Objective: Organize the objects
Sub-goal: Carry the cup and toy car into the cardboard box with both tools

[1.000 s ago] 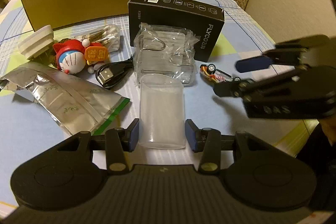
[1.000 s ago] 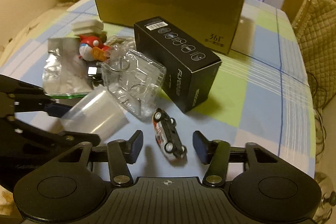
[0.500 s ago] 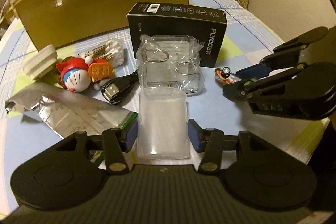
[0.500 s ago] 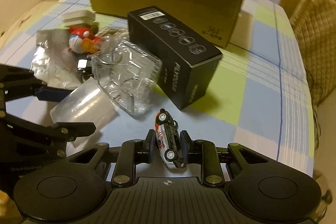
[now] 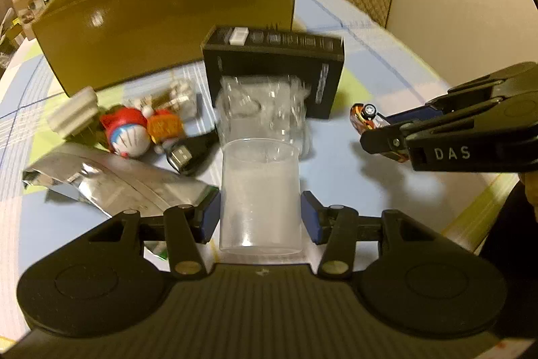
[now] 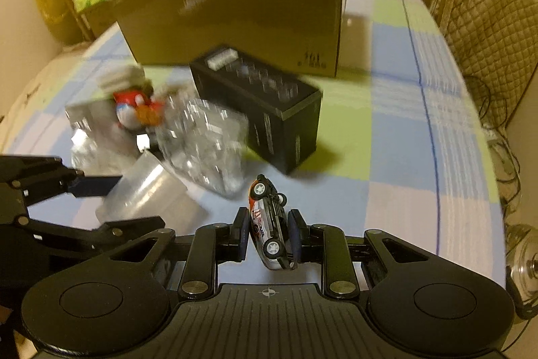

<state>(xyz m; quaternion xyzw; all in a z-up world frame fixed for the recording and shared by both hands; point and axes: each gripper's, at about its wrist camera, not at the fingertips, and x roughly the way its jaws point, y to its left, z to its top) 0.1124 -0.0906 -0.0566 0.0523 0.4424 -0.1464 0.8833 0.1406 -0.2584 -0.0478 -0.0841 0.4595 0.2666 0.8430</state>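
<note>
Nearest the left hand-held gripper (image 5: 260, 219), a frosted plastic cup (image 5: 260, 190) lies between the two blue pads, which stand wide apart and flank its sides; whether they actually press it I cannot tell. The right hand-held gripper (image 6: 267, 234) has closed to a narrow gap on a small toy car (image 6: 269, 224), held tipped on its side with wheels showing, and apparently raised off the checked tabletop (image 6: 403, 157).

Just past the cup sits a crinkled clear packet (image 5: 262, 110), with a USB cable (image 5: 183, 155), a silver foil pouch (image 5: 111, 180) and a red-and-white figurine (image 5: 129, 135) off to the left. Behind them stands a black carton (image 5: 274, 69), and farthest back an open cardboard box (image 5: 168, 22), probably where things are meant to go.

The car is gripped across a slim, slick body, so a quick swing toward the box could let it twist out and drop. The cup is smooth and round; a light or off-centre squeeze may send it rolling into the packet.
</note>
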